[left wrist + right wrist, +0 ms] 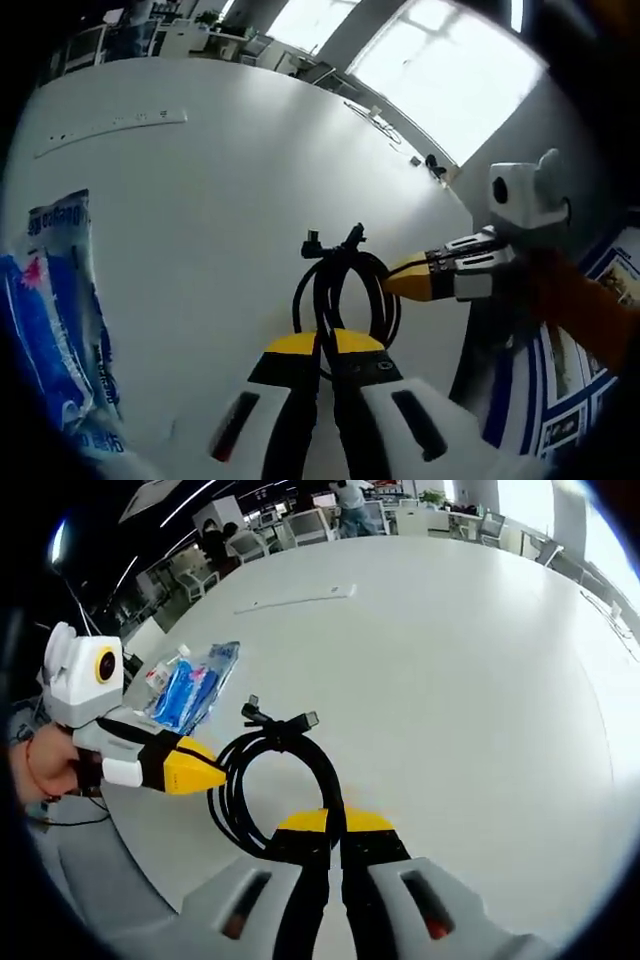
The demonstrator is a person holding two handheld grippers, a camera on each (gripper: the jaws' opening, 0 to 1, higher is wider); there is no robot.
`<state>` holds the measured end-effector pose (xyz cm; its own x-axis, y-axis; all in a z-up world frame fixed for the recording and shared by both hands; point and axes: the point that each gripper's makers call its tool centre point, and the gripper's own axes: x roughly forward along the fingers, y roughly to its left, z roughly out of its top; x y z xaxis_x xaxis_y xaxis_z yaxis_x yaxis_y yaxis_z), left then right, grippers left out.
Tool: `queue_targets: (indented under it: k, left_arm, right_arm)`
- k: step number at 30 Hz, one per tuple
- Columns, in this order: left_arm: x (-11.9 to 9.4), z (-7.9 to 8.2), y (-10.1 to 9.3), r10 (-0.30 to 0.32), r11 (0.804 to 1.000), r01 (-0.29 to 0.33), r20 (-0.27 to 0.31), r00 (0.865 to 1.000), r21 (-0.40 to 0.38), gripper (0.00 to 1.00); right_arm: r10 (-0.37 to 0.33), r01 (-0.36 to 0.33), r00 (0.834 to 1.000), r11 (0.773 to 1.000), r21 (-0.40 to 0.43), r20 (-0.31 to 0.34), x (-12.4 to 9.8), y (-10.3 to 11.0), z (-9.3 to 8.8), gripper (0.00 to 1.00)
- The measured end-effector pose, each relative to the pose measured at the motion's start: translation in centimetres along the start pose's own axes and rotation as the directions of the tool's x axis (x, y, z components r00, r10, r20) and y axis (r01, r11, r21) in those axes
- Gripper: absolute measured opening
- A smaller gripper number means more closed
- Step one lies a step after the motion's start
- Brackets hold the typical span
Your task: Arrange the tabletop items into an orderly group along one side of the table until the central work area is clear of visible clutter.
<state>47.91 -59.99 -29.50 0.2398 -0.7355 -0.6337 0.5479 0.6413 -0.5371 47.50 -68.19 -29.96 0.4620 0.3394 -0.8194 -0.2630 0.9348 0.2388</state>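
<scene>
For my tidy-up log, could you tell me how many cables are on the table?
1: a coiled black cable, pinched by the left gripper and the right gripper.

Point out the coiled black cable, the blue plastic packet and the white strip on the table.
coiled black cable (pixel 300 755): right gripper view, top arc of the loop.
blue plastic packet (pixel 62 300): left gripper view, middle of the wrapper.
white strip (pixel 110 128): left gripper view, mid-length.

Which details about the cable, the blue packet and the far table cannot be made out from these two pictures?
- Black cable: in the left gripper view, its near loop runs behind the left gripper.
- Right gripper: its jaws cover the cable's near part in the right gripper view.
- Blue packet: cut off by the picture edge; print too blurred to read.
- White strip: too small to identify.
- Background desks: blurred.
</scene>
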Motion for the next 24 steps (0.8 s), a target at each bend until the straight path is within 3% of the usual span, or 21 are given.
queue_targets:
  k: [10,24]
  left_arm:
    - [1.5,-1.1,1.0,0.015,0.999,-0.016,-0.029,0.999,-0.04,0.0]
    - [2.5,-1.5,1.9,0.022,0.995,-0.025,-0.042,0.999,-0.094,0.0]
  right_arm:
    - [0.0,0.0,0.999,1.0,-0.002,-0.037,1.5,-0.6,-1.3,0.0]
    - [0.005,-0.004,0.999,1.0,0.017,-0.045,2.4,-1.6,-1.5,0.0]
